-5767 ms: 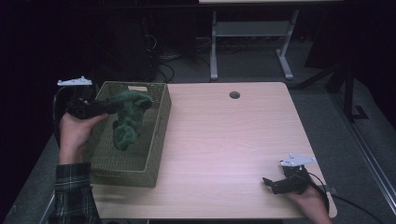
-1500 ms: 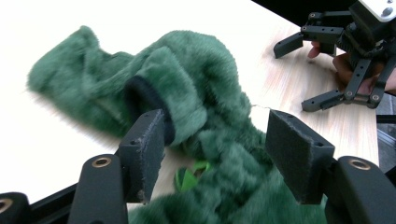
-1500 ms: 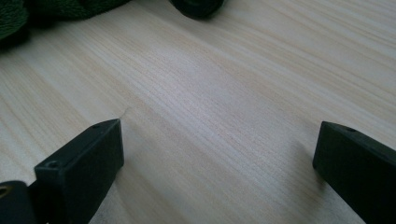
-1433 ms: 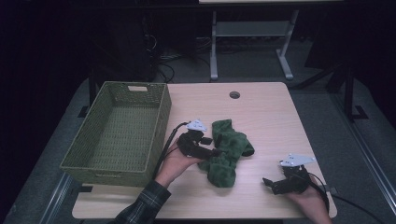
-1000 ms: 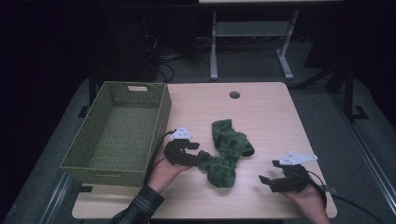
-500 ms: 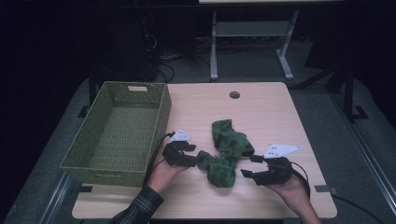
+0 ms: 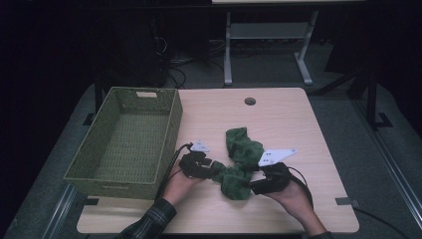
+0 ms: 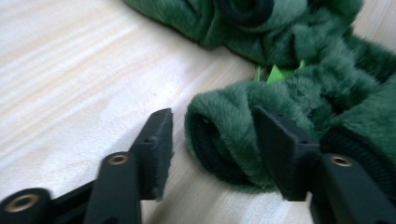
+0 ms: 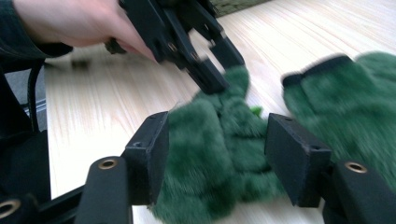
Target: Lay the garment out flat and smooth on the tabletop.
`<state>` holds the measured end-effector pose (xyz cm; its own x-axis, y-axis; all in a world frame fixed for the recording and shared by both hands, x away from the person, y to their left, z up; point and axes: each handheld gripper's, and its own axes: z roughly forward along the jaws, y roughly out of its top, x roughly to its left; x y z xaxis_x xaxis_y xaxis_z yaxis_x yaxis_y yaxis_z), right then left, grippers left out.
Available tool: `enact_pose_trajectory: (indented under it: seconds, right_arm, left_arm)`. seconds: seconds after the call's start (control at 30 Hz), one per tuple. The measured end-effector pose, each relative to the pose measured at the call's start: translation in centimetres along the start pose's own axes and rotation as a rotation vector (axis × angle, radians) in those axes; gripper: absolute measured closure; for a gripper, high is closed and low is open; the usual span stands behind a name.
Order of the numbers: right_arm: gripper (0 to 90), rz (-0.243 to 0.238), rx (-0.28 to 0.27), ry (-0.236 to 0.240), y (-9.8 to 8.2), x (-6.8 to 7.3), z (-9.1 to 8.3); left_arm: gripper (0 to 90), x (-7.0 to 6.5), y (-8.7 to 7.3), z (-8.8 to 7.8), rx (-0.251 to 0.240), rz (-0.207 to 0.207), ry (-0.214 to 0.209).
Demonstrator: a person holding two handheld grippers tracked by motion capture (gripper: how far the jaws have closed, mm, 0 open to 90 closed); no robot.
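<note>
High view. A pale wood-grain table (image 7: 278, 119) carries a rectangular woven green basket (image 7: 127, 139) at its left, its inside bare, with a small pale tag on the far wall whose writing is too small to read. A crumpled dark-green plush garment (image 7: 239, 162) lies on the near middle of the table, just right of the basket and apart from it. A round dark grommet hole (image 7: 250, 101) sits near the far edge. The left gripper (image 7: 211, 167), held in a hand with a plaid sleeve (image 7: 154, 219), points right into the garment's left end; the right gripper (image 7: 251, 185), with its grey three-cornered plate on top, points left at the garment's near right side. Both hands rest low over the table.

Left gripper view. The two black jaws stand wide apart with a folded, thick-piled lobe of the garment (image 8: 243, 126) between them; the right jaw presses against the fleece, the left jaw stands clear of it over bare wood. A small bright-green tag (image 8: 275, 73) pokes from the pile; no writing can be read on it.

Right gripper view. The jaws are spread wide around a fuzzy mound of the garment (image 9: 219, 154), not closed on it. Farther off, the left gripper (image 9: 217, 65) touches the same cloth, held by a hand (image 9: 74, 23). The picture is motion-blurred.
</note>
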<state>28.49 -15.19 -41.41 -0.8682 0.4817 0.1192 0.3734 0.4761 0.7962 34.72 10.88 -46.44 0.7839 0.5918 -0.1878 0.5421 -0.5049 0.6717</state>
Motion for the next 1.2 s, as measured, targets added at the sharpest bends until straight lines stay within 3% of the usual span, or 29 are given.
enact_pose_trajectory:
  seconds: [0.17,0.3,0.4,0.57,0.63,0.73,0.97,1.13,1.2]
  right_arm:
    - [44.9,-0.029,0.008,0.02,1.3,0.4,1.4]
    - [49.9,-0.054,0.018,0.03,1.9,1.0,2.5]
    - [54.1,-0.07,0.046,0.034,2.1,1.6,3.5]
    - [57.7,-0.091,0.093,0.055,1.8,2.5,4.8]
    - [58.3,-0.124,0.125,0.037,1.4,2.6,5.6]
    - [61.2,-0.136,0.159,0.02,0.9,2.6,6.4]
    - [68.7,-0.134,0.188,-0.005,0.3,2.9,7.3]
    - [85.4,-0.179,0.217,-0.037,0.0,3.1,7.9]
    - [87.4,-0.17,0.213,-0.032,0.1,3.1,7.8]
  left_arm:
    - [69.2,-0.6,0.2,0.3,0.021,0.041,0.002]
    - [74.8,-0.6,0.4,0.4,0.033,0.05,0.003]
    - [75.3,-0.6,0.3,0.4,0.023,0.032,-0.005]
    - [75.4,-0.5,0.3,0.4,0.035,0.042,-0.007]
    - [75.4,-0.5,0.3,0.4,0.034,0.042,-0.008]
    - [75.4,-0.5,0.3,0.3,0.038,0.042,-0.009]
    - [75.4,-0.5,0.3,0.4,0.035,0.042,-0.007]
    - [75.8,-0.5,0.4,0.4,0.038,0.046,-0.006]
    - [76.0,-0.5,0.4,0.4,0.034,0.042,-0.006]
